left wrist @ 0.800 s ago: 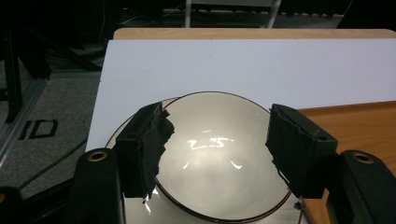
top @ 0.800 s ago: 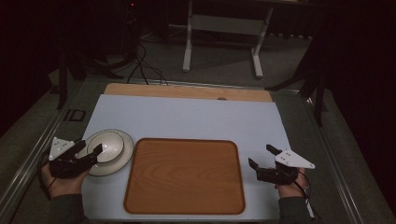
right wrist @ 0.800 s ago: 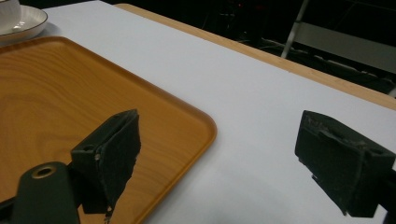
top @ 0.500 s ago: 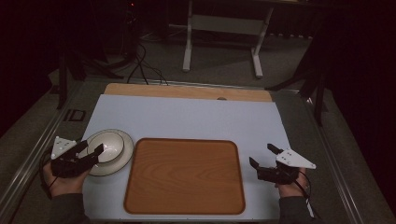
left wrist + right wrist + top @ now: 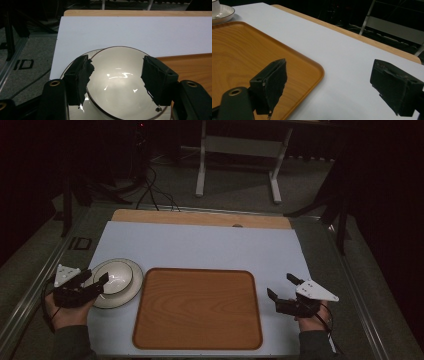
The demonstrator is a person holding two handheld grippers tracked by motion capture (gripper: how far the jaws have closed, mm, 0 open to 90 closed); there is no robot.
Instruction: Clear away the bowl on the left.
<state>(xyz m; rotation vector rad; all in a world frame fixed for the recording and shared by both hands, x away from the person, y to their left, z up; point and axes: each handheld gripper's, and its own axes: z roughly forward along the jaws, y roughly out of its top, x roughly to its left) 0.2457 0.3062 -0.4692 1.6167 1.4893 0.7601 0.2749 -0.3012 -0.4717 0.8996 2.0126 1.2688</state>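
One bowl [image 5: 118, 275], one plate [image 5: 131, 293] (one tray [image 5: 197, 310])

Bowl [image 5: 117, 85] near rim (and plate [image 5: 75, 110] under it) cut off by frame's bottom edge.

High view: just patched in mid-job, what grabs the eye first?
The big empty wooden tray at the middle of the white table stands out. To its left a white bowl sits on a plate, with the open left tongs over its near rim. The right tongs hang open right of the tray.
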